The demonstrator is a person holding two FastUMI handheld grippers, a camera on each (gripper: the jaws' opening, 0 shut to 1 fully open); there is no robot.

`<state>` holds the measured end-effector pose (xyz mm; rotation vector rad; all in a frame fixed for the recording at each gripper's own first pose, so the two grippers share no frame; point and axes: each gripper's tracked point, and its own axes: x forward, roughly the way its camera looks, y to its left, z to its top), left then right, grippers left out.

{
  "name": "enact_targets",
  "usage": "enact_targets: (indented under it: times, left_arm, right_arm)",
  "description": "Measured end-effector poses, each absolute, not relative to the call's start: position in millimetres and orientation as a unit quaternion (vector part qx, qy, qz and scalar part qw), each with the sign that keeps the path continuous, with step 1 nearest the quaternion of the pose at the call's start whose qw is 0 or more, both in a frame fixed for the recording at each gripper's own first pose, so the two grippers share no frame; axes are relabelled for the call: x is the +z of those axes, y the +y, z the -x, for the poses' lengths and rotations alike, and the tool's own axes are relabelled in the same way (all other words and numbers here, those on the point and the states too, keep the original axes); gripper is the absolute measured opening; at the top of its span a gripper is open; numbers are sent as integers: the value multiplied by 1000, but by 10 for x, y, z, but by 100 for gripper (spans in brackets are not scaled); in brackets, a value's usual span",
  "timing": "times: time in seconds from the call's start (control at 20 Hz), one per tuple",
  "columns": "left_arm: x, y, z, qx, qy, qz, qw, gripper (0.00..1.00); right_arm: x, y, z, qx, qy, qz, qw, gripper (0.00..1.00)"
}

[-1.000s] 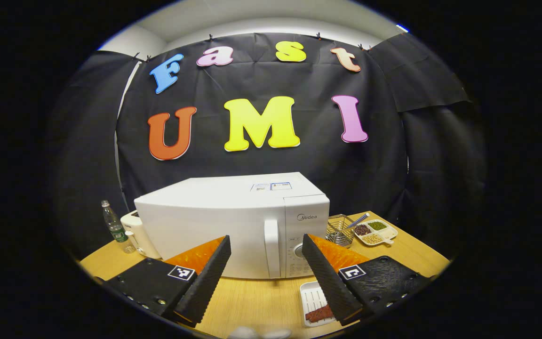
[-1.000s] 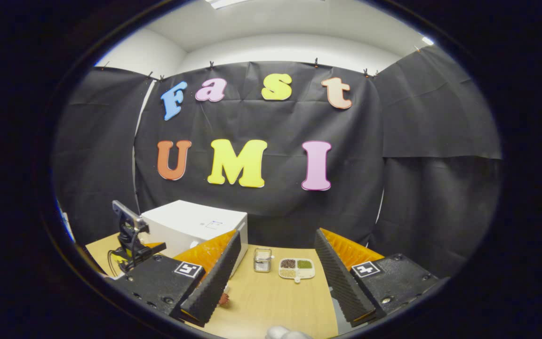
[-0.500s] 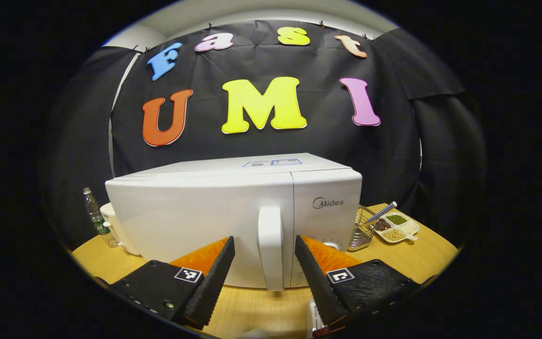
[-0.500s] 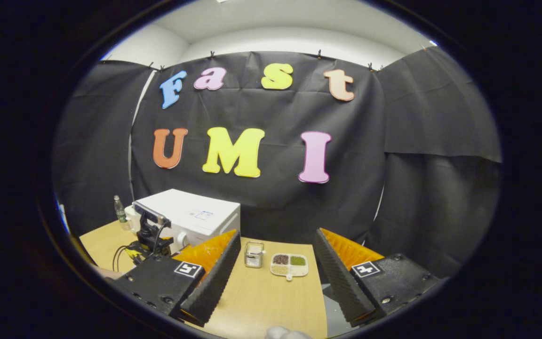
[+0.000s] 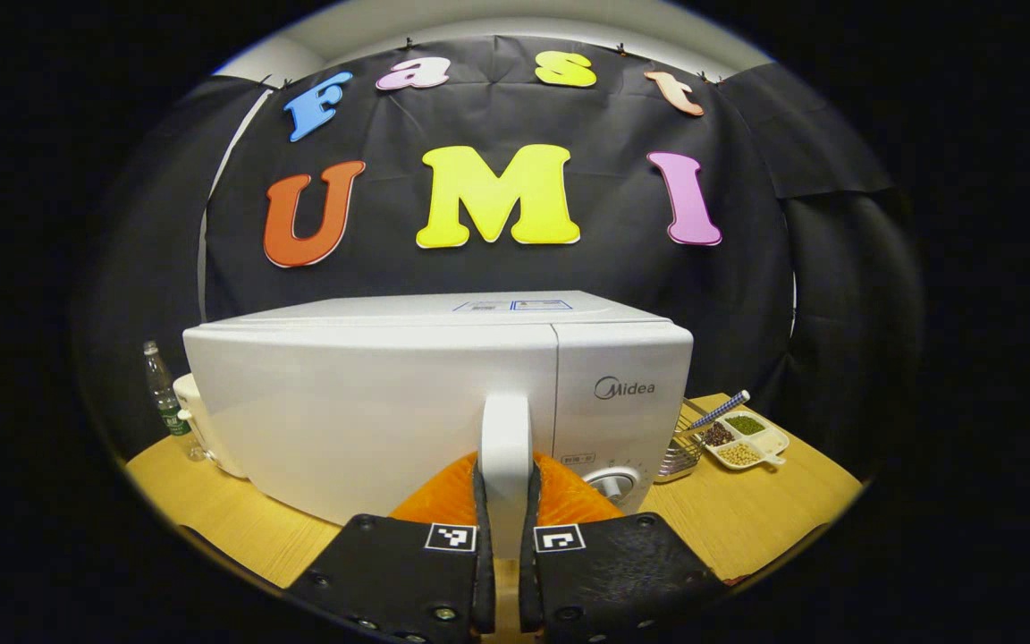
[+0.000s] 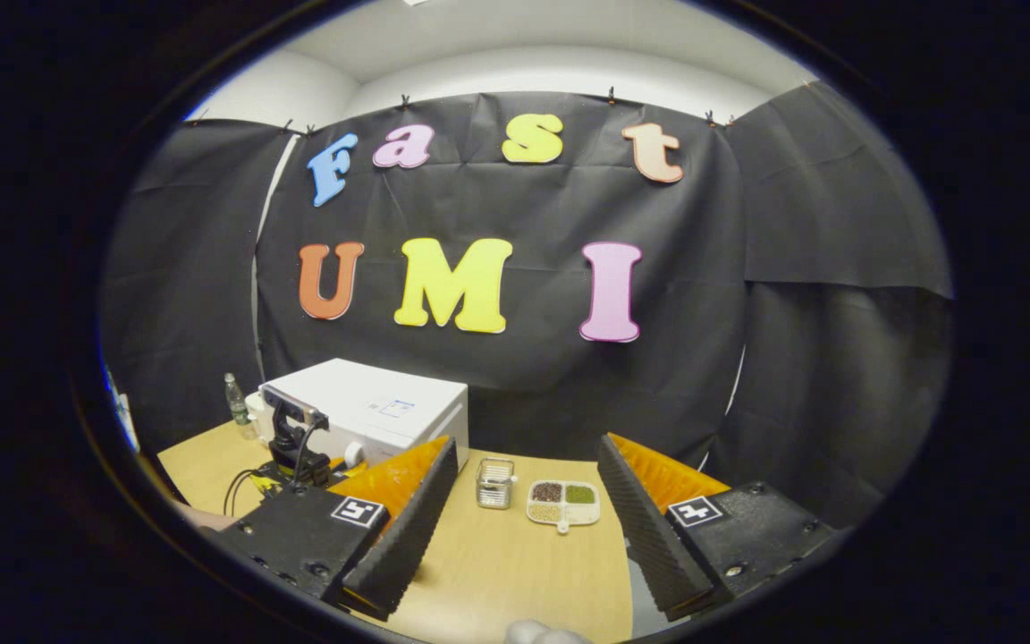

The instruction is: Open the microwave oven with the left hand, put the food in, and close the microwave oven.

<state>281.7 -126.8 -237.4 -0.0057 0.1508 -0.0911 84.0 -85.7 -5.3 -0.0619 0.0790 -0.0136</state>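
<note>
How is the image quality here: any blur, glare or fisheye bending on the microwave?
Left gripper view: sharp, evenly lit; the microwave bows outward from fisheye, with soft sheen on its door and none on the handle. Right gripper view: also sharp, no motion blur; the microwave is small and leans near the left edge.

I'm looking at a staged recording booth: black cloth wall (image 6: 515, 394), wooden table (image 6: 515, 563), microwave (image 5: 372, 402), bean dish (image 6: 563, 503).
</note>
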Motion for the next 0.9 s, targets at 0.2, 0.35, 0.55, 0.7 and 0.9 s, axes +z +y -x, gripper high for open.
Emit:
enact_targets:
  times: [0.2,0.35,0.55,0.7,0.9]
  left_arm:
    - [-2372,-1266,-2820,-50,78,2,996,9]
    - [-2364,-1265,-2810,-55,82,7,995,9]
    - [-2370,-1258,-2790,-61,91,5,994,9]
    - [-2397,-1232,-2645,-64,96,4,993,9]
    - [-2435,-1084,-2260,-76,105,5,992,9]
  right_arm:
    - [-48,-807,-830,-4,40,31,999,100]
    - [-36,-782,-807,-4,38,39,998,100]
    - [-6,-696,-796,2,36,40,999,92]
    - [24,-666,-779,1,32,42,999,100]
    - [0,-547,-693,5,27,53,998,100]
